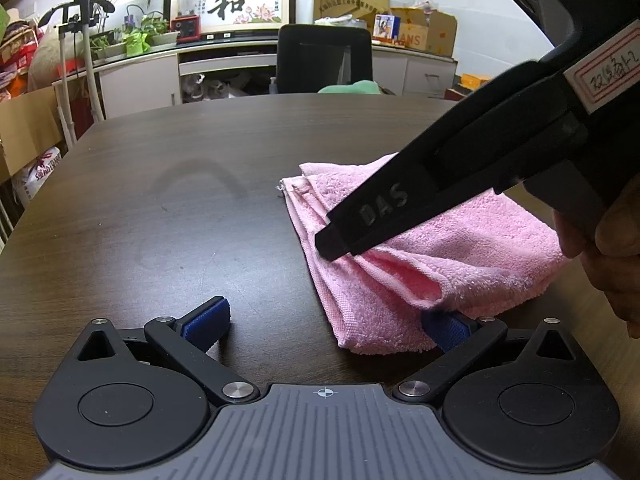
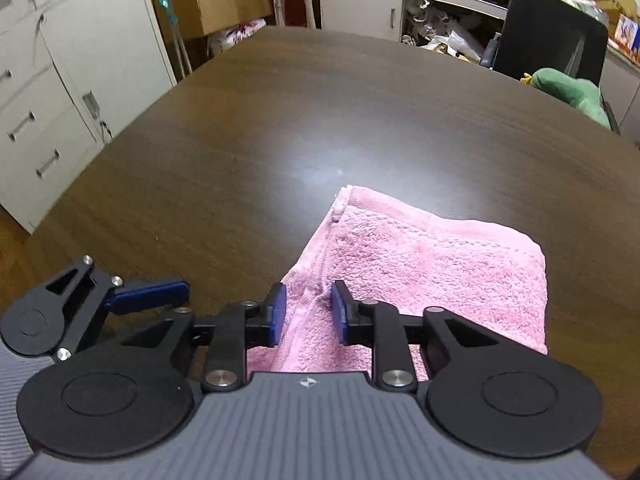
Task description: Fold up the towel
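The right tool (image 2: 308,312) points steeply down at the pink towel (image 2: 420,272), its two blue pads standing a little apart on either side of a raised ridge of cloth. The ridge lies between the pads, but a narrow gap shows at each side, so the jaws are partly open and not pressing on it. In the left wrist view the same tool (image 1: 336,246) comes in from the upper right as a long black arm, its tip just above the towel's (image 1: 440,248) folded top layer, with the person's hand (image 1: 612,248) on the handle at the right edge.

The left tool (image 1: 326,328) sits low over the table (image 1: 180,208) with its jaws spread wide. Its left pad (image 1: 206,322) is over bare wood, while its right pad (image 1: 444,330) lies at the towel's near corner, partly hidden under the cloth. Nothing is clamped.

The towel lies folded in several layers on the dark wooden table, directly under the right tool and to the right of the left tool's midline. Beyond the table's far edge stands a black chair (image 1: 324,60), and behind it a low cabinet (image 1: 224,64) along the wall.
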Action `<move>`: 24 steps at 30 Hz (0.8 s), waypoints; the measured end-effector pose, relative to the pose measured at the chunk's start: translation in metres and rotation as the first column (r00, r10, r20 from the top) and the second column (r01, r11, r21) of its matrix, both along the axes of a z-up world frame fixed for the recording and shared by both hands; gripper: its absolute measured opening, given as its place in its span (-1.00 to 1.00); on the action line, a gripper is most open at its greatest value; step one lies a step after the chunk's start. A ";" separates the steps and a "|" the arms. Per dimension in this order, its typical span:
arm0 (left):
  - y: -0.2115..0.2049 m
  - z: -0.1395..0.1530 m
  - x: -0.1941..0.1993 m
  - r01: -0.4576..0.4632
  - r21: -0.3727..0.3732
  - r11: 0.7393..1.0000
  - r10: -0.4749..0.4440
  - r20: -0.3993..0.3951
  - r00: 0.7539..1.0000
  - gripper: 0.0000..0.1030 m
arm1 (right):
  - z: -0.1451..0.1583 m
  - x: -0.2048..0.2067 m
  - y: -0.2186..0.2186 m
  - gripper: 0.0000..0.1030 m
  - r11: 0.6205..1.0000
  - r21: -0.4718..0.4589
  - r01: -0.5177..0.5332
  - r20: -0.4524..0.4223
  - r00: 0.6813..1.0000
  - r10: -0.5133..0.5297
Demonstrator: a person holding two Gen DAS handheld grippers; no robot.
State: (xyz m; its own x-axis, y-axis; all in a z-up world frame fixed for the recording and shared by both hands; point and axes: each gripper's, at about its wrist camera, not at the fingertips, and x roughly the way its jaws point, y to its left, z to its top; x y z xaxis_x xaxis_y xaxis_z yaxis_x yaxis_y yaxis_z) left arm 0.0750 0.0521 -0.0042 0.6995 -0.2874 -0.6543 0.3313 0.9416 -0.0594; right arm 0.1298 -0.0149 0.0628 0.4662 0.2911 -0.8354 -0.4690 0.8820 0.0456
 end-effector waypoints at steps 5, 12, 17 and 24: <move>0.001 0.000 0.000 0.001 0.000 1.000 -0.001 0.002 1.000 1.00 | -0.004 -0.009 0.022 -0.22 0.996 -0.079 -0.036 0.024 0.999 0.038; 0.001 0.000 0.001 0.002 0.000 1.000 -0.002 0.002 1.000 1.00 | 0.000 0.000 0.002 -0.23 0.998 0.055 -0.029 -0.020 0.999 0.030; 0.003 -0.001 0.001 0.002 0.001 1.000 -0.002 0.003 1.000 1.00 | 0.002 0.012 -0.024 -0.21 0.982 0.182 0.039 -0.081 0.996 -0.025; 0.000 -0.003 -0.001 0.002 0.004 1.000 -0.002 0.004 1.000 1.00 | 0.000 0.000 -0.013 -0.30 0.993 0.114 0.037 -0.047 0.998 -0.031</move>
State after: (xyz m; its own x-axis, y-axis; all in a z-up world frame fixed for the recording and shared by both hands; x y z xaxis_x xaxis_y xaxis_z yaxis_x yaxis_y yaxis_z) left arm 0.0743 0.0524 -0.0071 0.7018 -0.2859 -0.6525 0.3332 0.9413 -0.0542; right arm 0.1295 -0.0274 0.0631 0.4397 0.3713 -0.8178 -0.4340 0.8850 0.1685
